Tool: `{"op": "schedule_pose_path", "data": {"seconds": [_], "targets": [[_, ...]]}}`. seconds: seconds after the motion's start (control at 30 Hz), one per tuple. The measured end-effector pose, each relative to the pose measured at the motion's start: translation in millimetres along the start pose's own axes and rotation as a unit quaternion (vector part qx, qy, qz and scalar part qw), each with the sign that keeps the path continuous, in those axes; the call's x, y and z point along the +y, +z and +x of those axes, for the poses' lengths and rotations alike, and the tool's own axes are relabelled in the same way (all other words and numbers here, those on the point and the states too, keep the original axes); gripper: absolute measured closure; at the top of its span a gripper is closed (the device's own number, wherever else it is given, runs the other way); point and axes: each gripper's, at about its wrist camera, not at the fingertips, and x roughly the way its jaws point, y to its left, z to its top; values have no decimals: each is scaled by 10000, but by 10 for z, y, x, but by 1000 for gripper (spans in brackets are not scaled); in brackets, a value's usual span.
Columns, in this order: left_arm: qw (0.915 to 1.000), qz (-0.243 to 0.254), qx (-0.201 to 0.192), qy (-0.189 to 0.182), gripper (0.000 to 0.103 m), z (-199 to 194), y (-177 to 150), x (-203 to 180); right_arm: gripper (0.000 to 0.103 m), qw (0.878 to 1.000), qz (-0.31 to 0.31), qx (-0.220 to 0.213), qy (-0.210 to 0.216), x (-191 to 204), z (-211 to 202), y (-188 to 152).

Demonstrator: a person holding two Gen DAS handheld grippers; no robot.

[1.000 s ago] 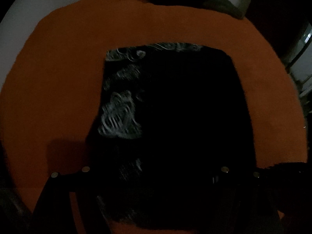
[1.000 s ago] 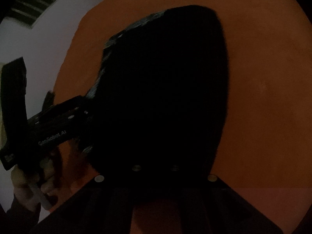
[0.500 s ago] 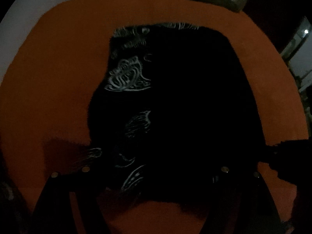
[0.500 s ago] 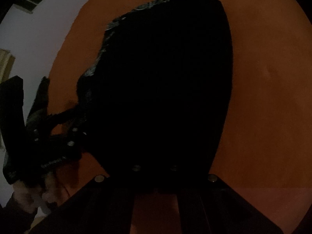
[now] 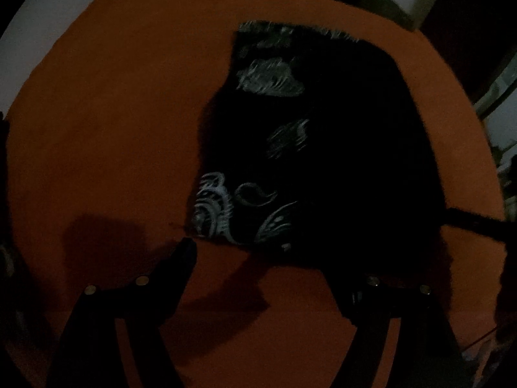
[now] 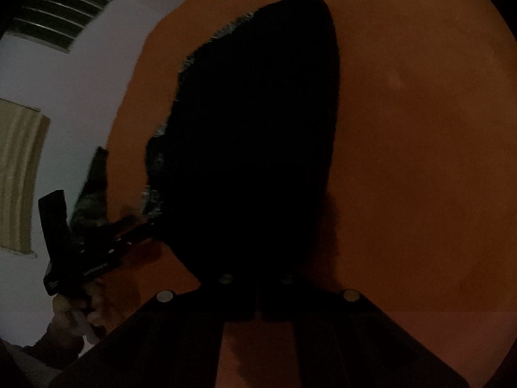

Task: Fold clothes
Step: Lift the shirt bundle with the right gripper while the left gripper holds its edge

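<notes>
One black garment (image 5: 339, 161) with pale paisley print lies folded on the orange surface (image 5: 113, 129). Two grippers work it: the left gripper (image 5: 274, 258) has its fingers spread wide with nothing between them, just short of the cloth's near edge; the right gripper (image 6: 258, 278) has its fingers pinched together on the garment's near end

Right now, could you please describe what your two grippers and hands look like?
Both grippers, the left gripper and right gripper, are black with flat tapering fingers and small pale round screws. The left hand is bare, with a dark sleeve; faint white lettering marks that gripper's side.
</notes>
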Motion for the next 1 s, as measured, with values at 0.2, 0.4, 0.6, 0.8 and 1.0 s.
{"op": "schedule_pose_path", "data": {"seconds": [0.2,0.4,0.6,0.8,1.0], "targets": [[9984,553,-27,122,24,188,-73,-209,103,9991,-214,144,325,192,327,-58],[9989,-425,168,81,24,201,-263,444,102,9992,-197,139,317,140,209,-110],[9979,-472,-354,-285,24,-79,-49,596,102,9956,-491,-261,750,220,85,-84],[9997,122,-166,-130,24,238,138,183,102,9957,-579,-99,710,320,304,-15],[9957,-746,-370,-394,24,201,157,710,102,9971,-456,100,594,250,555,51]]}}
